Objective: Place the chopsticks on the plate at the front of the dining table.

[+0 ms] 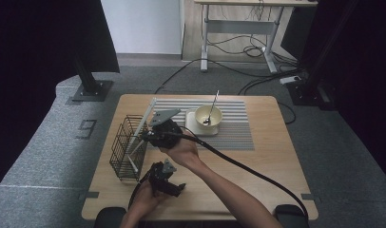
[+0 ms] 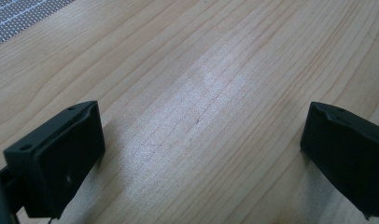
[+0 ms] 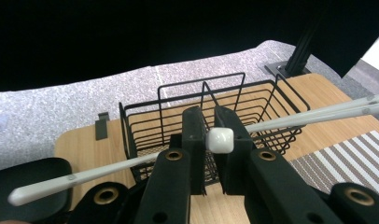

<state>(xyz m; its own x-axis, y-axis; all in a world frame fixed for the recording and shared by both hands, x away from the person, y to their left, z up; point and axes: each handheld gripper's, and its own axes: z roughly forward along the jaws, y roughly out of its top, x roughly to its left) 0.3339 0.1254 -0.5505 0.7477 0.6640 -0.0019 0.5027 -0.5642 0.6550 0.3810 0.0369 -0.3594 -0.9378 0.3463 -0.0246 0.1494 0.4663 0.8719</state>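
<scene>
Right gripper (image 3: 210, 154) – jaws pressed together, pinching white chopsticks (image 3: 313, 114). One stick runs off to its right and up; another (image 3: 80, 176) sticks out to its left and down, crossing just under the jaw tips. A small white block-like end (image 3: 220, 139) sits right on top of the closed jaws – probably a stick's butt end, hard to be sure at this angle. Straight ahead of the jaws, just past the tips: the black wire basket (image 3: 253, 100), open top, standing on the table (image 3: 80, 140). Striped mat (image 3: 346, 161) lies to the gripper's right.

In the high view the right gripper (image 1: 144, 137) is at the basket (image 1: 127, 147) rim, with the sticks (image 1: 144, 119) slanting over the basket's far side and one stick (image 1: 134, 164) leaning inside. Behind the gripper, on the mat (image 1: 238, 126), is a bowl (image 1: 208, 115) with a spoon (image 1: 212, 107) on a plate (image 1: 193, 124).

Left gripper (image 2: 201, 154) – jaws spread wide, nothing between them, just bare table (image 2: 201, 70) below. High view: left gripper (image 1: 174, 189) sits low, close to the table's near edge, on the near side of the right hand (image 1: 184, 152).
</scene>
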